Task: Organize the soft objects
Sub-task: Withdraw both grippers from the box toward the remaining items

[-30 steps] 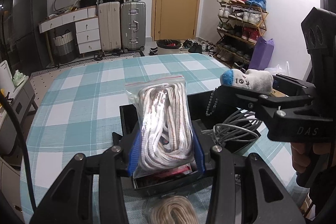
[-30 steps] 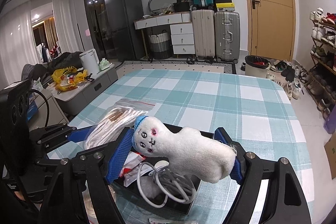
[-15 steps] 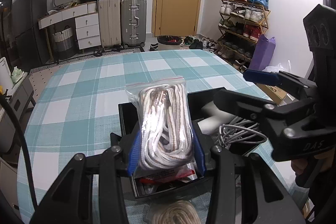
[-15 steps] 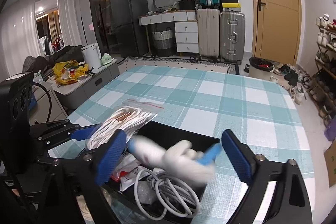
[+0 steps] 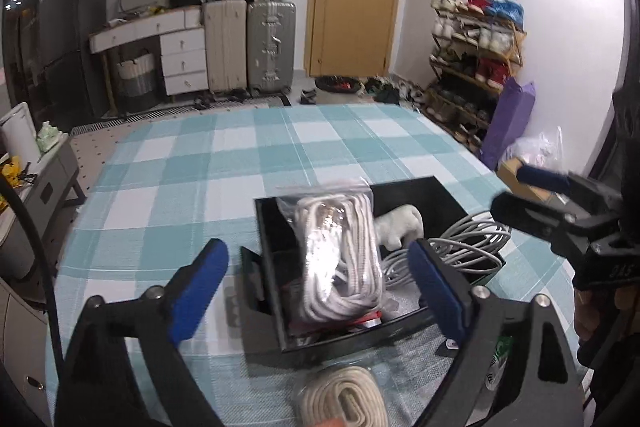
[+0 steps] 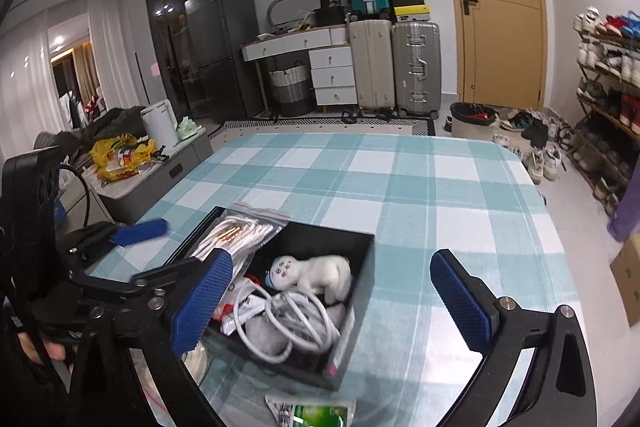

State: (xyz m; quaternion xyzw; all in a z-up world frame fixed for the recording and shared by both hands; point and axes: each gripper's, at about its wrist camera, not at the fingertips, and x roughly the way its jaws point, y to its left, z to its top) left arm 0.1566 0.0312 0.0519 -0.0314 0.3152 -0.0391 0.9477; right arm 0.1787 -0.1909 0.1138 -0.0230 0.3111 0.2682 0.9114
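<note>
— Left wrist view, item one: what is recorded?
— Left gripper, jaws spread wide, nothing held. Between its blue pads a clear bag of white rope is seen, leaning upright in the black box on the checked tablecloth. A second coil of cream rope is noted on the cloth, near the bottom edge.
— And the right wrist view?
— Right gripper, jaws likewise wide apart, nothing held. The white plush toy is listed inside the box, lying on its side against a coiled white cable. A grey soft item is seen under the cable. A green-printed packet is logged on the cloth, just outside the box's near wall.
</note>
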